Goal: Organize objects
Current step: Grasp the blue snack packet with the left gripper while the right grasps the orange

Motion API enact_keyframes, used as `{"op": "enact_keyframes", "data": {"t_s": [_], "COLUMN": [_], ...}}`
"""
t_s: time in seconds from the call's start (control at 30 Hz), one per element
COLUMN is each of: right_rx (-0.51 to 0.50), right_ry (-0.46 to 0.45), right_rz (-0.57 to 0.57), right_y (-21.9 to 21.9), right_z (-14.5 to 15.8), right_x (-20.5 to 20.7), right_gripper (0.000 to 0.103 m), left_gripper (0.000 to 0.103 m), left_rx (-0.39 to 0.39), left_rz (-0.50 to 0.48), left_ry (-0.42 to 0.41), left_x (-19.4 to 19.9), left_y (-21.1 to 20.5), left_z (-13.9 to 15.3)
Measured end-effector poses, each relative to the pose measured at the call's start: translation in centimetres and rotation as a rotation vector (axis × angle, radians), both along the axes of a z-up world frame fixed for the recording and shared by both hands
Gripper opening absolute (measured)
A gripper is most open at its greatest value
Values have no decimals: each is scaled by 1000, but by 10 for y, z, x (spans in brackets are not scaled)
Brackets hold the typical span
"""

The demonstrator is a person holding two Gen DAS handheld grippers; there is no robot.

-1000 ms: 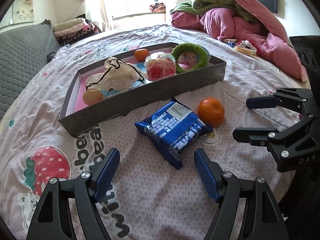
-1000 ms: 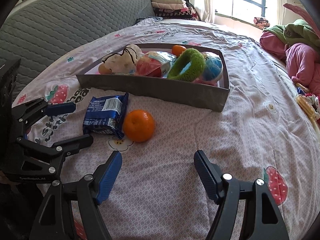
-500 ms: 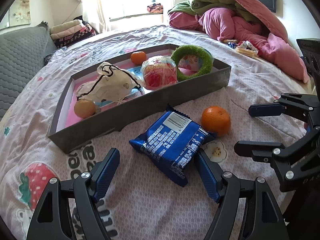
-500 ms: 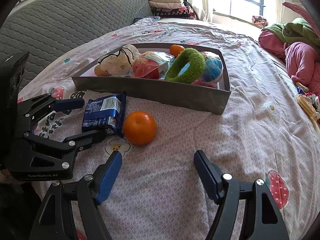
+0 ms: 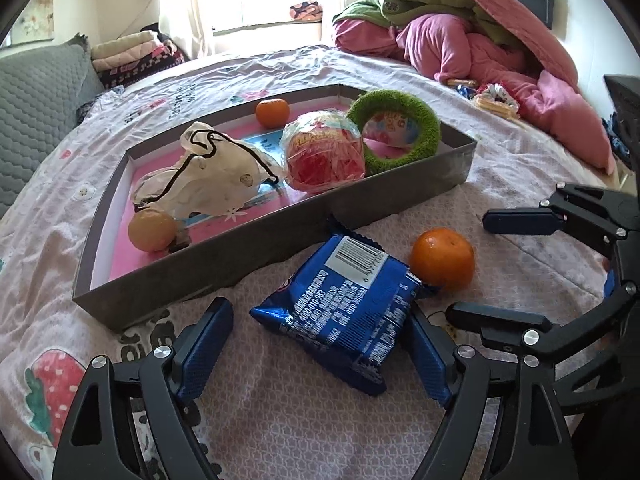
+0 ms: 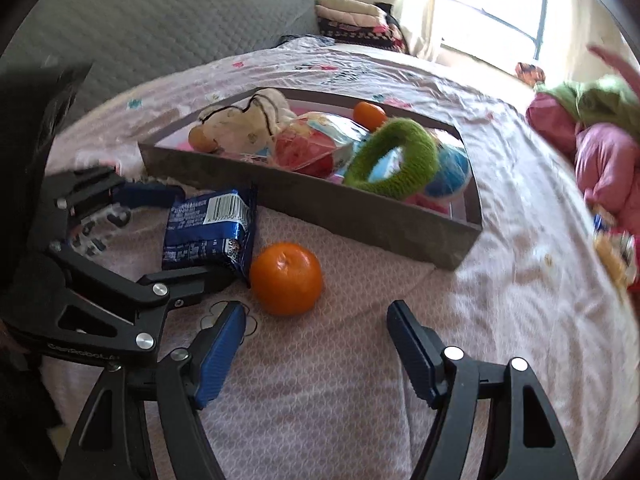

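Note:
A blue snack packet [image 5: 340, 304] lies on the bedspread in front of a grey tray [image 5: 240, 256]. My left gripper [image 5: 320, 344] is open, its fingers on either side of the packet's near end. An orange [image 5: 443, 258] lies just right of the packet. In the right wrist view the orange [image 6: 286, 278] sits just ahead of my open, empty right gripper [image 6: 316, 332]; the packet [image 6: 212, 232] is to its left between the left gripper's fingers [image 6: 192, 280].
The tray [image 6: 360, 220] holds a white drawstring bag [image 5: 208, 172], a red snack bag [image 5: 324, 156], a green ring [image 5: 394, 132], a small orange [image 5: 272, 112] and a brownish fruit [image 5: 151, 230]. Pink bedding [image 5: 500, 56] is piled far right.
Both grippers have moved forward. The left gripper's fingers now flank the packet. The right gripper has come closer to the orange and swung left.

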State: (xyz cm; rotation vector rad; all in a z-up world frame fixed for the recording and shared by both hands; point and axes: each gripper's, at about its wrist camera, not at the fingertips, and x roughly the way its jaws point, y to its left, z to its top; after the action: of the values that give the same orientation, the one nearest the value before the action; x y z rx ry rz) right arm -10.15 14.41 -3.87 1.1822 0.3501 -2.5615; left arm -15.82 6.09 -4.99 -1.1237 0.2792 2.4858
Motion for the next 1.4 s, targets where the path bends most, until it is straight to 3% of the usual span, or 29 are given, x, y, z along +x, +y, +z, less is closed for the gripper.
{"op": "enact_keyframes", "data": {"t_s": [0.1, 0.37, 0.6, 0.8, 1.07, 1.4], "right_rx": [59, 71, 63, -9, -22, -38], "right_ry": [43, 50, 35, -5, -8, 3], "right_rz": [21, 94, 191, 164, 133, 105], "right_y": [-6, -11, -21, -13, -10, -2], "right_z": [1, 1, -1, -1, 3, 9], "right_x": [1, -6, -7, -10, -10, -12], "right_gripper": [65, 61, 42, 40, 38, 38], "left_gripper": [85, 85, 84, 82, 67, 65], "left_rx": [16, 21, 24, 30, 13, 22], "left_rz": [-8, -30, -57, -67, -97, -87], "left_ry": [-22, -45, -55, -52, -24, -29], "left_x": [-4, -11, -14, -14, -6, -4], "left_y": [-2, -5, -6, -4, 4, 3], "left_z": [-2, -4, -6, -6, -2, 2]}}
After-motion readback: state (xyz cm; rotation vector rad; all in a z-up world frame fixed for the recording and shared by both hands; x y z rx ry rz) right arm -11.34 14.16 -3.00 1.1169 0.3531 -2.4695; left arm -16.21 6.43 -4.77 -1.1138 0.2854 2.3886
